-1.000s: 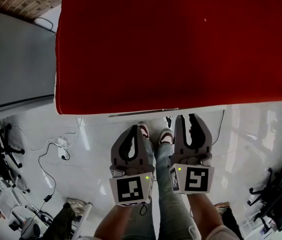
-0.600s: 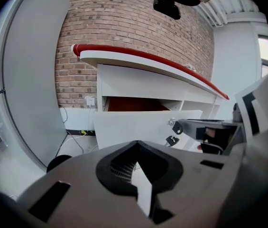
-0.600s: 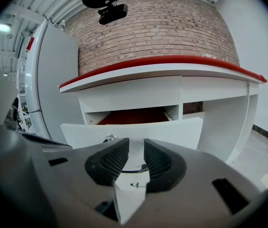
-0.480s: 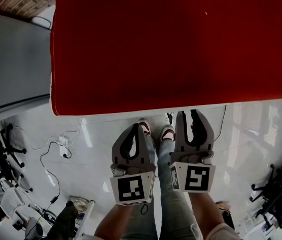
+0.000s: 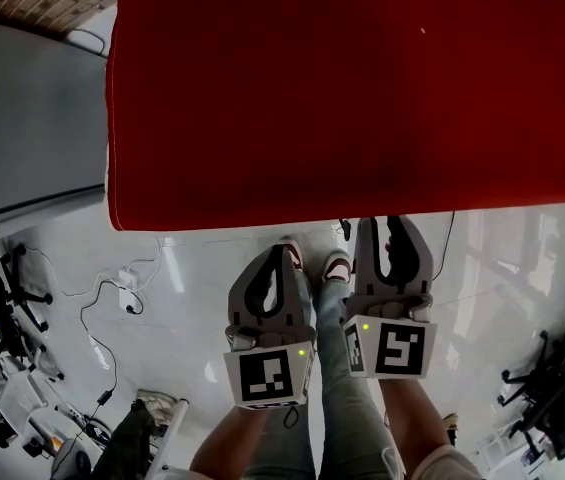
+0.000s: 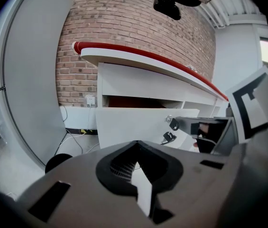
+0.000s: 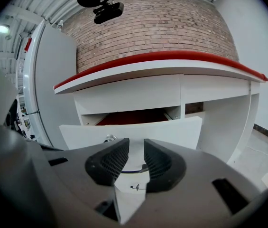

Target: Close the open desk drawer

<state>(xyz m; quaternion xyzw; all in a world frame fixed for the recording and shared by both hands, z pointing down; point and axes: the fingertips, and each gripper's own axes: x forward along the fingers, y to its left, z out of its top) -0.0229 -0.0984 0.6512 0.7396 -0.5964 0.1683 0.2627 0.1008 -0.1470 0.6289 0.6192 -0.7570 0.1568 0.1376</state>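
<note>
The drawer [image 7: 138, 127] stands pulled out beneath the red-topped table [image 5: 342, 88]. Its white front faces you, and the red inside shows just behind that front. Both grippers hang short of the drawer front and touch nothing. Your left gripper [image 6: 136, 145] has its fingers pressed together at the tips. Your right gripper [image 7: 135, 148] has its fingers a narrow gap apart, pinching nothing; only the drawer front shows through the gap.

Mind these risks as you go in:

- **Pushing blind:** In the head view the table top hides the drawer front completely. You may land off-centre on the front, and a push near one end could skew the drawer and jam it.
- **The key:** What looks like a key [image 6: 168, 137] hangs from a lock on the drawer front, between where your two grippers point. The parted right fingers could snag or bend it, so press on bare panel beside it.
- **Contact too high:** Fingers set near the front's top edge may slip over it into the drawer and get trapped as it closes.
- **Too much force:** A hard shove will likely slam the front home and bounce it back out.
</note>
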